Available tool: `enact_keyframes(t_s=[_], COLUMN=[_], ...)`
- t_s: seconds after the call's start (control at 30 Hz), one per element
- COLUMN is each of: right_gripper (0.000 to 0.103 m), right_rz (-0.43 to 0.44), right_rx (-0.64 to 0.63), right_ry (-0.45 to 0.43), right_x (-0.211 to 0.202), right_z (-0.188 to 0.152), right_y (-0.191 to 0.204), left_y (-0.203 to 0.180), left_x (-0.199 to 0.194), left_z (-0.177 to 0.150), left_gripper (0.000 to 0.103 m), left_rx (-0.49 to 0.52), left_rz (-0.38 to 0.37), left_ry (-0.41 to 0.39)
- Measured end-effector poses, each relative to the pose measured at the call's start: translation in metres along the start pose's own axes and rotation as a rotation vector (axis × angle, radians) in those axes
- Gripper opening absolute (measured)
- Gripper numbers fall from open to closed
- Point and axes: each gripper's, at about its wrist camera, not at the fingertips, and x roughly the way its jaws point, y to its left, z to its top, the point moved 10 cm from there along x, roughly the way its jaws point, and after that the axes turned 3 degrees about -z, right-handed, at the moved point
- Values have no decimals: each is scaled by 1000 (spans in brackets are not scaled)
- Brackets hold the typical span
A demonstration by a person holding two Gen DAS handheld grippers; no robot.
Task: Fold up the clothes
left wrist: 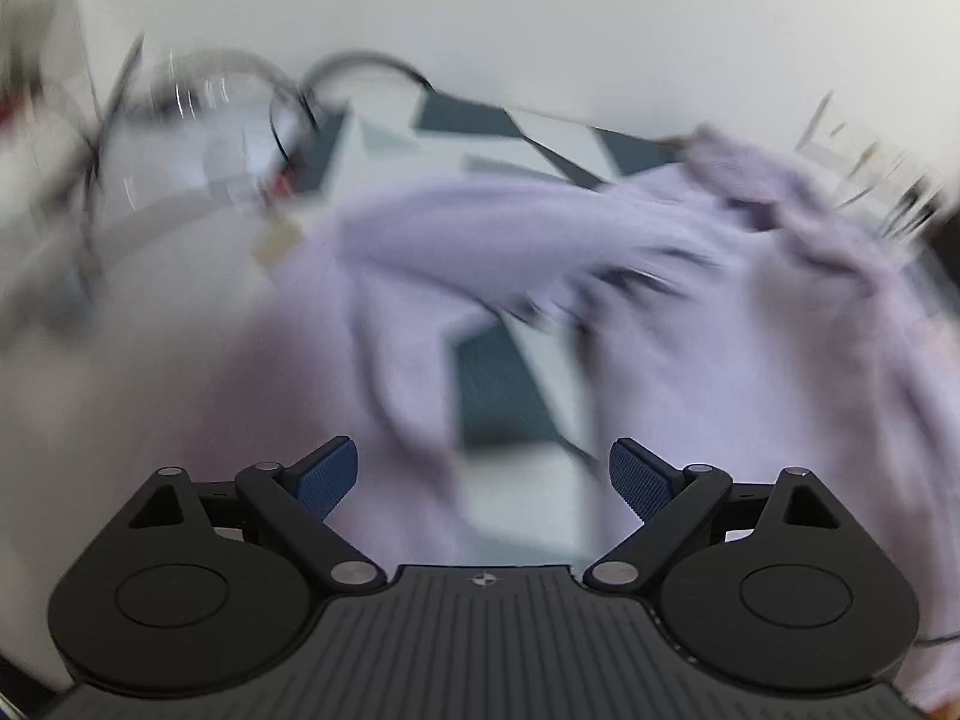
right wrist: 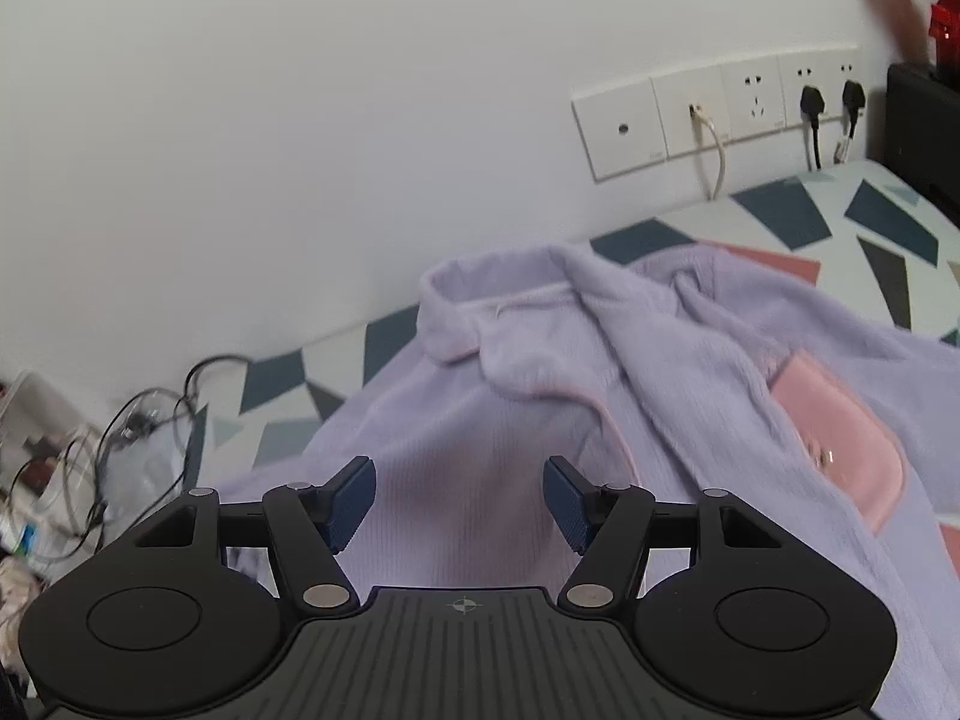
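Note:
A lilac fleece top [right wrist: 540,396] with a collar [right wrist: 462,324] and a pink chest pocket [right wrist: 840,432] lies rumpled on a geometric-patterned cloth [right wrist: 780,210]. My right gripper [right wrist: 459,501] is open and empty, just above the top's body below the collar. In the blurred left wrist view the same top [left wrist: 510,252] spreads ahead with a sleeve stretched across it. My left gripper [left wrist: 483,480] is open and empty over a gap in the fabric where the patterned cloth [left wrist: 498,384] shows.
A white wall with a row of sockets [right wrist: 720,114] and plugged cables stands behind the surface. Tangled black cables [right wrist: 138,414] and clutter lie at the left edge. A dark box [right wrist: 918,120] sits at far right.

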Motion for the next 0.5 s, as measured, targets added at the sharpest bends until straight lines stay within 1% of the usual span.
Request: enact_keyframes(t_s=[0.03,0.07,0.13,0.2,0.27,0.3,0.37,0.43,0.47,0.5], right_gripper=[59,59,59,60,60,61,61,61,61,61], right_rz=[-7,-12,-24,-49,-61,-56,-20,6,9,17], right_rx=[-1,-6,-28,-45,-3,49,121,96,67,45], right_ry=[-4,-7,-21,-37,-37,-32,-16,-6,-2,11], right_x=[4,7,13,26,46,57,80,106,119,132], right_z=[6,12,24,38,49,54,63,74,78,82], right_y=[0,0,2,-1,-5,-8,-9,-3,0,3], left_y=[3,7,13,13,13,11,-3,-22,-27,-29], left_x=[4,5,7,12,16,17,21,35,45,56], left_z=[8,14,27,45,63,73,91,104,109,116], left_gripper=[93,93,93,94,94,94,97,100,100,100], left_rx=[54,98,177,249,321,358,429,499,529,557], left_rz=[51,70,86,109,133,137,87,12,-7,-3], left_ry=[-18,-35,-66,-88,-110,-120,-120,-90,-69,-53])
